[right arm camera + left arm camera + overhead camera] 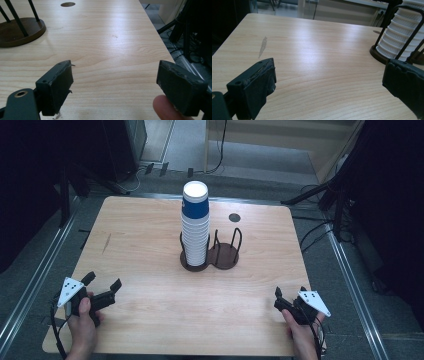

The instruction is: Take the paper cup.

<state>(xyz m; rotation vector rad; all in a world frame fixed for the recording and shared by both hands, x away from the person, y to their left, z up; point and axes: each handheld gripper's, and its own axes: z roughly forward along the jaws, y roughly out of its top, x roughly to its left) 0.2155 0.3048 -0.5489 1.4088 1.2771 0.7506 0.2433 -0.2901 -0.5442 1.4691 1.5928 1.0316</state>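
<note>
A tall stack of white paper cups [195,225] with a blue cup on top stands in the left ring of a dark two-ring wire holder [222,256] at the table's middle. The holder's right ring is empty. My left gripper [103,281] rests near the front left corner, jaws wide apart and nothing between them. The left gripper view looks between its jaws [329,72] toward the ribbed cups [402,32]. My right gripper [290,292] sits near the front right corner. Its jaws [115,72] are open over bare wood, with the holder's base [20,32] off to the left.
The wooden table [145,235] has a dark round hole [234,217] behind the holder and a faint streak [263,45] on its left side. Black stands and cables [320,195] crowd the floor beyond the right and far edges. A fingertip [165,110] shows by the right jaw.
</note>
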